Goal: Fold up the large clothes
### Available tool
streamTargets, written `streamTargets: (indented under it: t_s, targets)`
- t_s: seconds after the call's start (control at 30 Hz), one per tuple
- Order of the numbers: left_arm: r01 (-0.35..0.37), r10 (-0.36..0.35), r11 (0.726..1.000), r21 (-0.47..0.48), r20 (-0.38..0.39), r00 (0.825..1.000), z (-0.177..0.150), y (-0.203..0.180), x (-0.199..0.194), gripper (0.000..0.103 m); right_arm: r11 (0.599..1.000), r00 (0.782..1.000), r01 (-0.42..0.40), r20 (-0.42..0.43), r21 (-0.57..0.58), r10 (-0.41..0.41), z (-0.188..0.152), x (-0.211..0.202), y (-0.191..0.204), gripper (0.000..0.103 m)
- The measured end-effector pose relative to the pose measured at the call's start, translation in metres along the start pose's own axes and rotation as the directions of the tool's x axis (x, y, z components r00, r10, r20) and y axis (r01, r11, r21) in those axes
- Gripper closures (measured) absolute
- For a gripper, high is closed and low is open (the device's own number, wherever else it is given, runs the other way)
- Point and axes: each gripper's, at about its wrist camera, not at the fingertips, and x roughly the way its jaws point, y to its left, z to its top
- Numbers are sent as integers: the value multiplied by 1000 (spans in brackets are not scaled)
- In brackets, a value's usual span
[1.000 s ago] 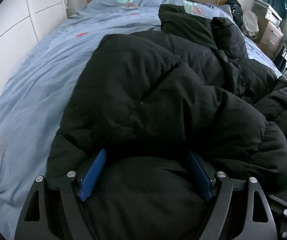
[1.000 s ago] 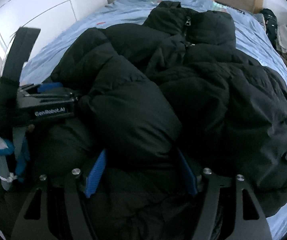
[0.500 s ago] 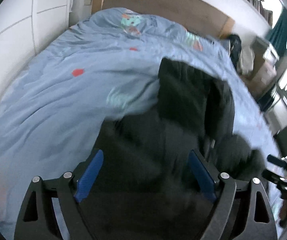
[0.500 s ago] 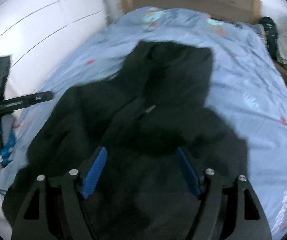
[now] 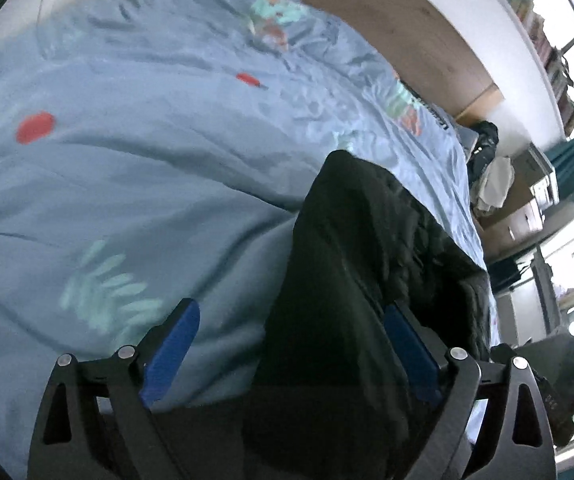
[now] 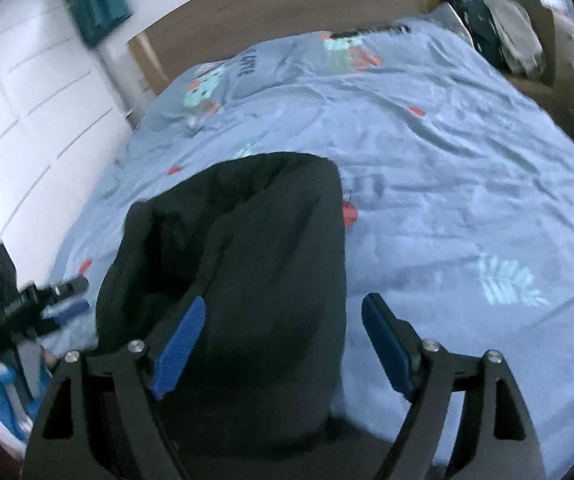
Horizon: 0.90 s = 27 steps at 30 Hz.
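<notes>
left tongs (image 5: 291, 344) spread wide, blue pads (image 5: 175, 344) well apart. black puffer jacket (image 5: 367, 272) runs up between them toward the far side, closer to the right pad, covering its base; can't tell if any fabric is actually pinched lower down, out of view. to the left of the jacket and ahead, blue duvet (image 5: 147, 168) w/ red dots and pale leaf prints on the bed. wooden headboard (image 5: 407, 12) far ahead, nightstand (image 5: 527, 200) w/ clutter off to the far right.

right tongs (image 6: 283, 344) also spread wide. jacket (image 6: 255, 264) bunches over the left pad (image 6: 181, 344) and fills most of the gap; right pad sits apart from it, over bare duvet (image 6: 467, 184). left tongs' body (image 6: 19, 308) shows far left, just beside the jacket's edge. whole frame a bit blurred.
</notes>
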Motion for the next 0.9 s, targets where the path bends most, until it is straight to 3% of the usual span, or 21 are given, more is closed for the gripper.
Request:
streamTargets:
  t_s: [0.13,0.23,0.3,0.37,0.4,0.43,0.47,0.53,0.67,0.9]
  targets:
    - [16,-18,999,-43,-50,999,4,-3,34,10,998,1000,10,-8,58,-10,14,30,-13,20]
    - [-65,64,998,-12,-61,996,0,-10,55,14,996,999,24,-34,80,-21,21,51,-15,20]
    - [-89,88,996,-17,-54,995,-1,-9,60,30,997,999,46,-24,69,-45,23,57,-14,20]
    - [-109,107,994,-30,-51,993,-1,-4,60,54,996,998,57,-27,64,-56,24,62,-9,21]
    - [-108,106,994,-35,-50,993,-1,-3,59,60,996,997,73,-36,46,-71,25,64,-5,30]
    - [-99,97,995,-32,-54,994,-1,-4,57,73,996,995,90,-44,17,-89,27,66,0,50]
    - [-97,95,995,-24,-59,994,0,-6,57,86,996,994,93,-59,1,-93,28,68,4,59]
    - [-109,110,994,19,-67,992,-2,-14,53,92,996,992,88,-84,-23,-90,31,69,12,87]
    - [-98,101,994,46,-53,993,0,-23,36,94,989,992,99,-65,-111,-106,32,50,36,92]
    - [5,-6,991,134,10,1000,-21,-29,-40,94,980,1000,17,26,-199,-12,16,-29,64,93]
